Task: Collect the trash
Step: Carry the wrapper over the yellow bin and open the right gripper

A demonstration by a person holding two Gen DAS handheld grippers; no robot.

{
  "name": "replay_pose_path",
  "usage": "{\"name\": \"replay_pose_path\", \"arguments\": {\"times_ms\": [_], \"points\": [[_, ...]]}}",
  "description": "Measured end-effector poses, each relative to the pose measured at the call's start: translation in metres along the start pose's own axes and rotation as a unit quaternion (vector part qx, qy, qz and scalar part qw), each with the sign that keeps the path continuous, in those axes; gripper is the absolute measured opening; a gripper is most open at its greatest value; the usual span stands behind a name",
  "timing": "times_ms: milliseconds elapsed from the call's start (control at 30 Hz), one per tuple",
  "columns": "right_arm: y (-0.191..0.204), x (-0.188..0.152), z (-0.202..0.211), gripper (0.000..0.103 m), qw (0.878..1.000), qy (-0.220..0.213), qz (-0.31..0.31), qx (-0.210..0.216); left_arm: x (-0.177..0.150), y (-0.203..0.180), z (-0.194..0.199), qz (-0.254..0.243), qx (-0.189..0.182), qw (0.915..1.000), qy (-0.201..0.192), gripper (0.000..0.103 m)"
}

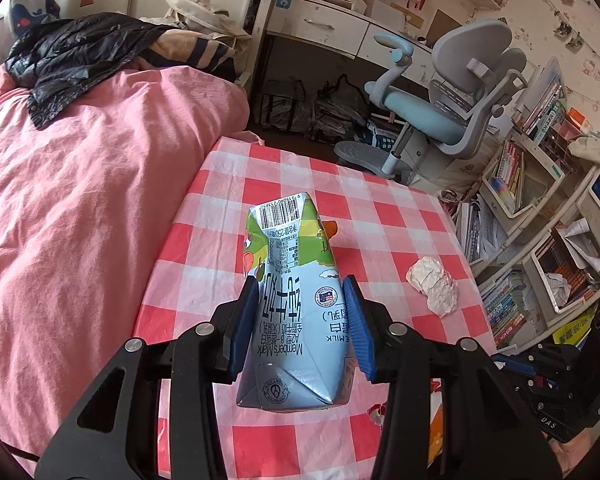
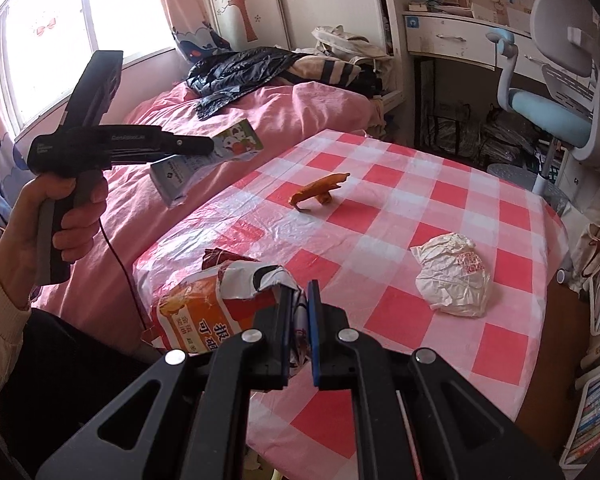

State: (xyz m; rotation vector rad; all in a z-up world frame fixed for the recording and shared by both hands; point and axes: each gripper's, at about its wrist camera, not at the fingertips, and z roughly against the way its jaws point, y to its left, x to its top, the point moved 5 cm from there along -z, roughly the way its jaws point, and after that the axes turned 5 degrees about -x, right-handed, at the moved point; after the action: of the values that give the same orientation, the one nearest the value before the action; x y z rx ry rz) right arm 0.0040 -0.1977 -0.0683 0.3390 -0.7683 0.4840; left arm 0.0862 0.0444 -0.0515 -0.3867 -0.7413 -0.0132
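Blue-padded left claw (image 1: 304, 320) grips milk carton (image 1: 294, 304) aloft; right claw (image 2: 299, 332) pinches bag rim (image 2: 260, 280).

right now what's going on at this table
A person is clearing trash off a checked table with two handheld grippers. The left gripper has its jaws shut on a milk carton, held up in the air above the table. The right gripper pinches the torn rim of an orange bag at the table's near edge. A crumpled wrapper and an orange scrap lie on the cloth, not yet collected.
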Motion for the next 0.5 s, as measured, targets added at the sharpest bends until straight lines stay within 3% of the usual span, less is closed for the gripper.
{"name": "replay_pose_path", "arguments": {"times_ms": [233, 500], "points": [[0.020, -0.007, 0.002, 0.008, 0.999, 0.012, 0.028, 0.023, -0.004, -0.002, 0.005, -0.005, -0.002, 1.0000, 0.000, 0.041], [0.058, -0.027, -0.007, 0.008, 0.992, 0.062, 0.097, 0.060, -0.008, -0.009, 0.010, -0.014, -0.021, 0.9997, -0.001, 0.041]]}}
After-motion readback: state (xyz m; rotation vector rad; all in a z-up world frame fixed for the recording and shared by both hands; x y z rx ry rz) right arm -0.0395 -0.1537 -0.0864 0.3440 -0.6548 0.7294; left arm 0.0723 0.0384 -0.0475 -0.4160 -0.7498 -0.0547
